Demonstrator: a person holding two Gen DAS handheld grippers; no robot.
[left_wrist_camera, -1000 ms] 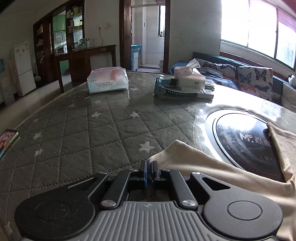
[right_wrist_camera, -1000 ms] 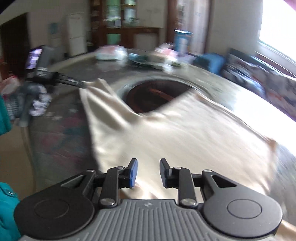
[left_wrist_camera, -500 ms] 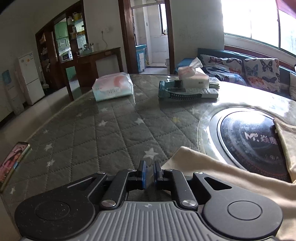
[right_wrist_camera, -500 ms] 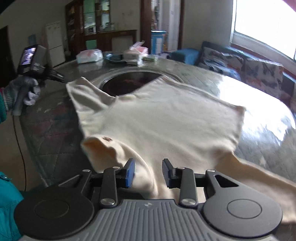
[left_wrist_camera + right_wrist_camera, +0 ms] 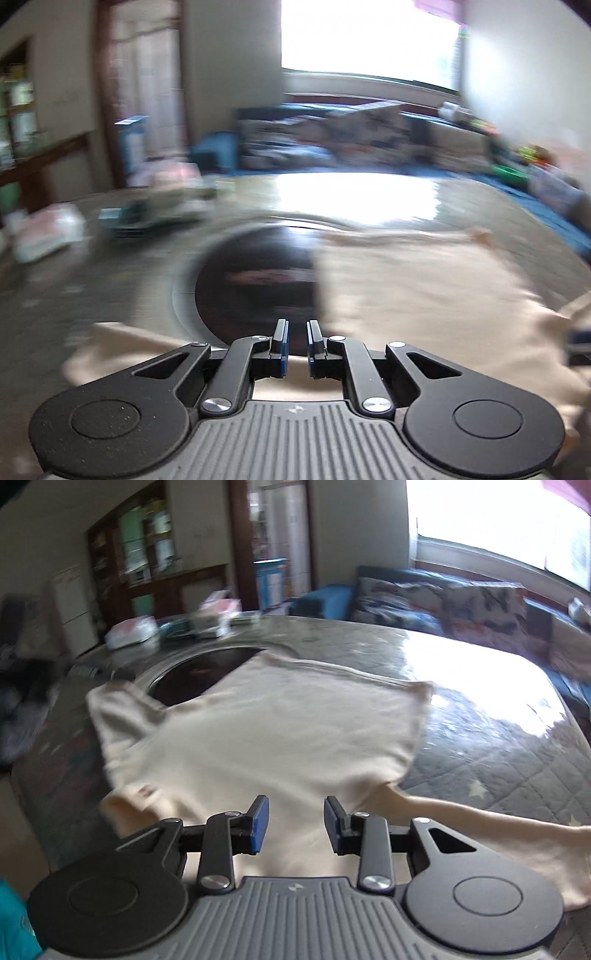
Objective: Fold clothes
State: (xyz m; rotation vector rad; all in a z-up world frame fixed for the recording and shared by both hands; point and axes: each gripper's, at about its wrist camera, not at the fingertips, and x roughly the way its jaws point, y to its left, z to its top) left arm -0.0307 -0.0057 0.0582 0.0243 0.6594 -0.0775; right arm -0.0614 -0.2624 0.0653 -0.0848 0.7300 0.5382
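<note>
cream garment (image 5: 273, 734) lies spread on the round table (image 5: 498, 738), its far left edge over the dark inset disc (image 5: 195, 677). right gripper (image 5: 295, 821) hovers above the near hem, jaws wide apart, holding nothing. left gripper (image 5: 295, 341) is parted slightly, empty, above blurred cloth.

Right tongs (image 5: 296, 823) open over cream shirt (image 5: 273, 738) on table (image 5: 498, 746).

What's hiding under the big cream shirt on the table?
The cream shirt lies across the quilted star table cover and covers part of the round black cooktop. The rest of the cooktop and anything else beneath the cloth is covered, so it cannot be seen.
</note>
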